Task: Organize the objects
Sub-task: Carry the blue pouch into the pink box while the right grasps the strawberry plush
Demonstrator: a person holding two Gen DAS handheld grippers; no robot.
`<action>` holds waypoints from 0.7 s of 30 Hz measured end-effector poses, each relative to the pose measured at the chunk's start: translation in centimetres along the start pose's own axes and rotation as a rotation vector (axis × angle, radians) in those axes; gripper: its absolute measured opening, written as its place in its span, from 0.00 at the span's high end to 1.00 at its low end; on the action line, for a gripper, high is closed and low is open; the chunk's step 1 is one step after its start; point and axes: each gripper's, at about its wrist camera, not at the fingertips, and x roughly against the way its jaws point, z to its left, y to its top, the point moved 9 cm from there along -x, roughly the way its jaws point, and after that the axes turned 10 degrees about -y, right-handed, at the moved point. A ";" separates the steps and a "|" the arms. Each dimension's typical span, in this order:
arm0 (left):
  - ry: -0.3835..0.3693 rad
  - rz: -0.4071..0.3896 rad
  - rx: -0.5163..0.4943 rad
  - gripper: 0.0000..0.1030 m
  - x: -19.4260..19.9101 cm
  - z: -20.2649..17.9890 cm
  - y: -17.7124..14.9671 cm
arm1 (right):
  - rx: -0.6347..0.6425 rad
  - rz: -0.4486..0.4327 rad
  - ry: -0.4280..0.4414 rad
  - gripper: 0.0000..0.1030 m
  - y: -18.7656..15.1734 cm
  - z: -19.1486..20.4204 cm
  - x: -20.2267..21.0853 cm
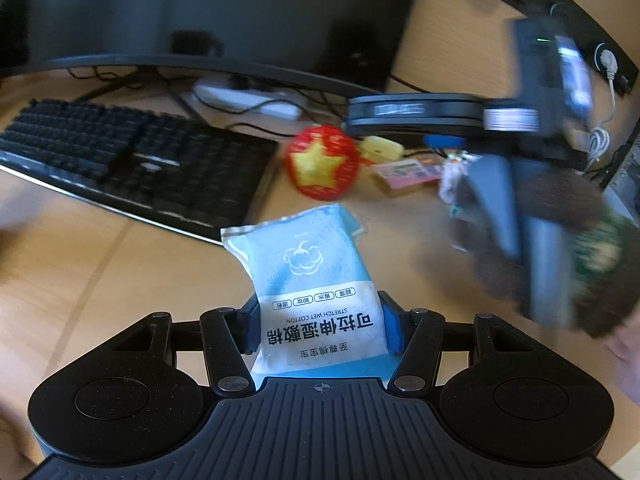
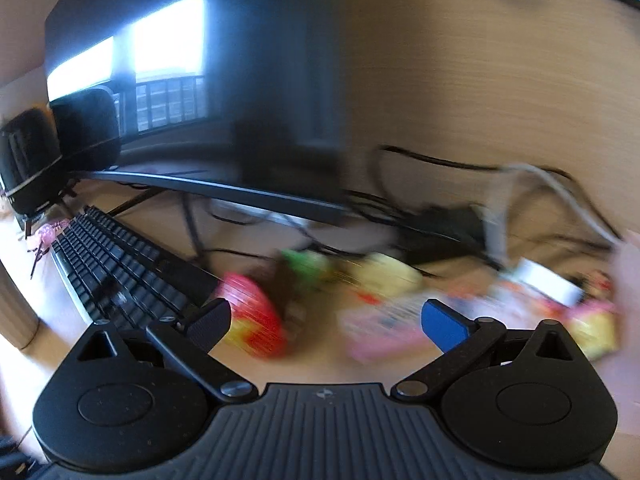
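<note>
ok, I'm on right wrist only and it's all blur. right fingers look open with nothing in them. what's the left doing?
Observer: The left gripper is shut on a blue-and-white wet cotton pack, held above the desk.
Operator: Can you read the pack?
Observer: Yes, it says "STRETCH WET COTTON", upside down in the left wrist view.
Operator: What's that red blob by the keyboard?
Observer: A red ball with a yellow star, just right of the keyboard.
</note>
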 end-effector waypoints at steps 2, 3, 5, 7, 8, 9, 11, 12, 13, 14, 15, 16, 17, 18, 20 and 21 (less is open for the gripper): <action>-0.002 -0.009 0.000 0.41 0.6 1.3 0.3 | 0.030 -0.008 -0.013 0.07 0.7 2.8 -2.0; -0.004 -0.014 0.006 0.41 0.9 2.0 0.4 | 0.031 -0.008 -0.016 0.07 1.0 3.9 -2.9; -0.007 -0.021 0.019 0.41 1.1 3.1 0.7 | 0.026 0.010 -0.023 0.07 1.5 5.0 -4.6; -0.018 -0.018 0.031 0.41 0.9 3.6 0.8 | 0.001 0.077 -0.022 0.13 1.1 5.0 -6.5; -0.027 -0.012 0.033 0.41 0.6 3.6 0.8 | -0.015 0.119 -0.009 0.29 0.7 4.9 -7.2; -0.041 -0.003 0.027 0.41 0.2 3.4 0.8 | -0.034 0.173 0.016 0.37 0.1 4.6 -7.5; -0.071 0.014 0.008 0.41 -0.4 2.6 0.5 | -0.071 0.206 0.054 0.39 -0.5 3.8 -6.5; -0.092 0.027 -0.009 0.41 -0.7 1.9 0.5 | -0.077 0.219 0.064 0.39 -1.0 3.2 -5.5; -0.114 0.039 -0.028 0.41 -1.0 1.1 0.4 | -0.081 0.226 0.069 0.39 -1.6 2.5 -4.2; -0.133 0.050 -0.044 0.41 -1.4 0.3 0.3 | -0.081 0.233 0.072 0.40 -2.4 1.8 -2.9; -0.156 0.062 -0.062 0.41 -1.8 -0.7 0.2 | -0.079 0.236 0.074 0.40 -3.0 0.9 -1.1; -0.172 0.071 -0.075 0.41 -2.1 -1.5 0.0 | -0.077 0.237 0.075 0.40 -3.7 -0.2 0.9; -0.191 0.083 -0.091 0.41 -2.4 -2.5 -0.1 | -0.075 0.238 0.071 0.41 -4.3 -1.4 2.8; -0.210 0.094 -0.109 0.41 -2.8 -3.7 -0.3 | -0.064 0.234 0.052 0.41 -4.9 -2.6 4.7; -0.241 0.114 -0.142 0.41 -3.4 -6.0 -0.8 | -0.029 0.225 0.005 0.42 -6.2 -5.2 8.4; -0.256 0.125 -0.157 0.41 -3.8 -7.4 -1.1 | -0.016 0.222 -0.021 0.43 -6.9 -6.8 10.4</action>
